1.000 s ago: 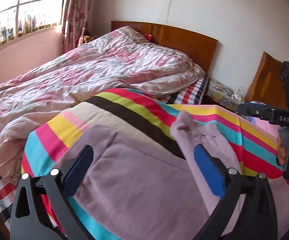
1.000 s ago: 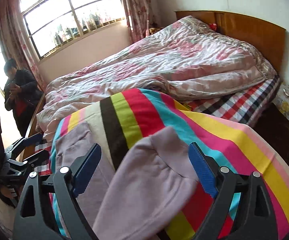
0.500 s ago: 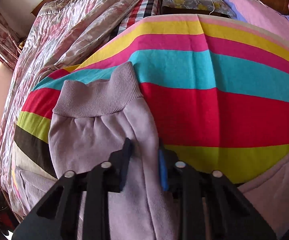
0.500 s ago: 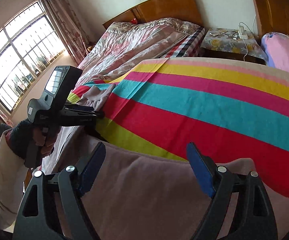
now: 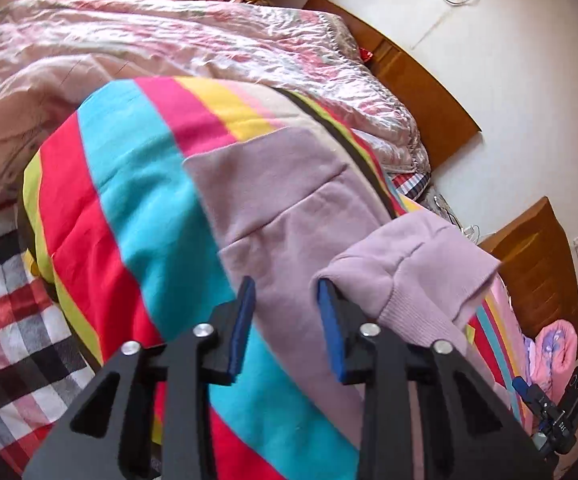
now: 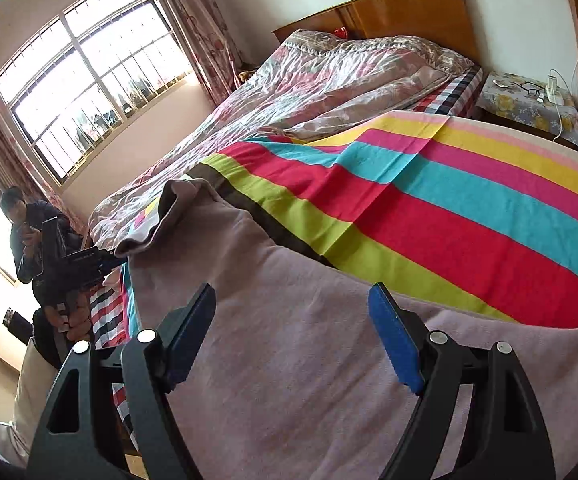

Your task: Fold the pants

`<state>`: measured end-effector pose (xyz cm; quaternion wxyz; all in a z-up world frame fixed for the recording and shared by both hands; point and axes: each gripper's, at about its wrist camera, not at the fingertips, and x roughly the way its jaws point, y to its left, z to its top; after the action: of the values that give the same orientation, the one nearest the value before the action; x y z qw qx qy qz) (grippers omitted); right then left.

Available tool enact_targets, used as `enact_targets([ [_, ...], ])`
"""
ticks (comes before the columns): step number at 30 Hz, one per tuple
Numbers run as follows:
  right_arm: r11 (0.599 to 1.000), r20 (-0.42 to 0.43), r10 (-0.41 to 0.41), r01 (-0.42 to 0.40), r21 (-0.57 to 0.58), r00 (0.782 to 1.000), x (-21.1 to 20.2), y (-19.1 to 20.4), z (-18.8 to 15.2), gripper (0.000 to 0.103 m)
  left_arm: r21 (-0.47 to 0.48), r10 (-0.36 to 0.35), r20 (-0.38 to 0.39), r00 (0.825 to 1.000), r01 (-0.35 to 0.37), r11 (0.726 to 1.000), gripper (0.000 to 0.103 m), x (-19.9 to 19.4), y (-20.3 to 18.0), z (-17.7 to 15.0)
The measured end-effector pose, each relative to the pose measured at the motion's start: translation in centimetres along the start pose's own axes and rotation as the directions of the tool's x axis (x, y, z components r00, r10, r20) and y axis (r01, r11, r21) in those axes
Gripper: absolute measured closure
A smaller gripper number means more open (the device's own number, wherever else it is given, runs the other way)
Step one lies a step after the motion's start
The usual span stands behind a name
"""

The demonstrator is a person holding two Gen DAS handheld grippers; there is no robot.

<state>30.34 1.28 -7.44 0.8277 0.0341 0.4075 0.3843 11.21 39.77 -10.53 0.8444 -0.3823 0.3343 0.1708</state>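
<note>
The pants (image 5: 289, 200) lie on the striped sheet (image 5: 129, 208) that covers the near part of the bed, close to its near edge. One ribbed cuff (image 5: 429, 280) is doubled back over the leg and sits humped, draped on the outer side of the left gripper's (image 5: 285, 320) right finger.

That gripper's jaws have just been opening and now stand partly apart; only flat cloth shows in the gap, and the pads do not seem to pinch it. The cuff looks freshly let go, so the fold is probably loose. As the gripper pulls away, the finger under the cuff could drag it along and undo the fold, or tip it off the leg onto the sheet.

The right gripper (image 6: 289, 336) hovers over the wide end of the pants (image 6: 309, 380), jaws spread wide, nothing between the pads. This end lies near the bed's edge, and the far cuff (image 6: 169, 216) curls up there too, so a careless tug could slide the pants off the edge. A deep pinch could also catch the sheet with the pants and rumple both.
</note>
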Motion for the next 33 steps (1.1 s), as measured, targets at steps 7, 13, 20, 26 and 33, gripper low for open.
enact_targets([
  [7, 0.989, -0.116, 0.111, -0.121, -0.080, 0.987, 5.1, 5.9, 0.6, 0.031, 0.387, 0.039, 0.189, 0.981, -0.111, 0.915, 0.031, -4.5, -4.2, -2.8],
  [13, 0.959, -0.190, 0.283, -0.284, 0.023, 0.940, 11.6, 8.6, 4.6, 0.041, 0.737, 0.044, 0.205, 0.978, -0.184, 0.650, 0.031, -2.3, -9.7, -6.2],
  [20, 0.906, -0.356, 0.423, -0.383, 0.182, 0.833, 18.9, 11.9, 8.8, 0.046, 0.610, 0.034, 0.224, 0.974, -0.168, 0.774, 0.026, -3.8, -6.4, -4.8],
  [26, 0.800, -0.086, 0.589, -0.565, 0.205, 0.803, 19.0, 15.5, 17.6, 0.020, 0.391, 0.043, 0.241, 0.970, -0.137, 0.910, 0.020, -4.3, -2.4, -2.9],
  [33, 0.940, -0.079, 0.342, -0.341, 0.021, 0.937, 15.2, 11.7, 16.4, 0.020, 0.472, 0.010, 0.170, 0.985, -0.090, 0.877, 0.019, -2.8, -4.5, -3.6],
])
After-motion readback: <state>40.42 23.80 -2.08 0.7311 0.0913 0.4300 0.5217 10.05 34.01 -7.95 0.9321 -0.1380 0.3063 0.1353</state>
